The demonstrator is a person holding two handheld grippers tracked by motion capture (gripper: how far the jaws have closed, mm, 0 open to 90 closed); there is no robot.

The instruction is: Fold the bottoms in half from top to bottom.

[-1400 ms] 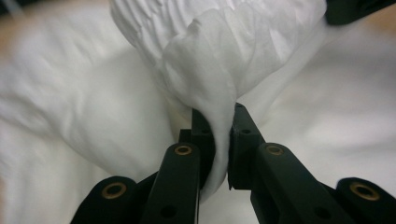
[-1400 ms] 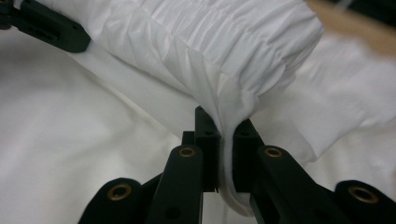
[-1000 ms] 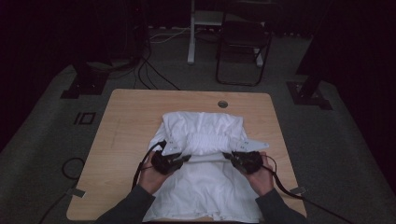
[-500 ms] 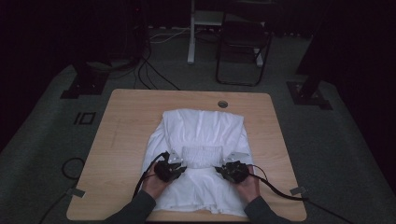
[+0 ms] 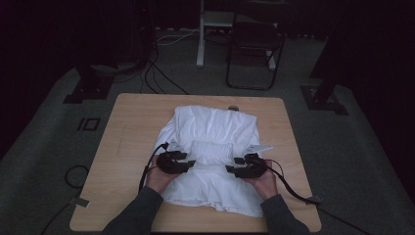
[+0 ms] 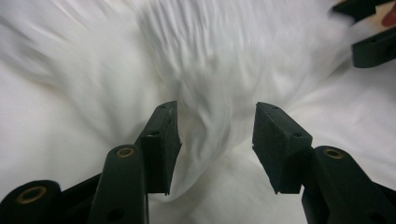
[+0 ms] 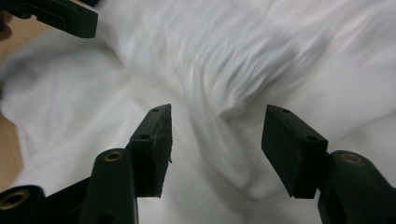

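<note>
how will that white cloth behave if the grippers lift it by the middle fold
Probably floppy: the cloth lies in soft folds and wrinkles, so it would likely sag on either side of the left gripper and right gripper. It looks thin, so likely light. The layers may slide apart, since they lie loosely stacked on the table.

Dark lab – cables (image 5: pixel 156 78) on grey carpet, stand bases (image 5: pixel 89 89)
</note>
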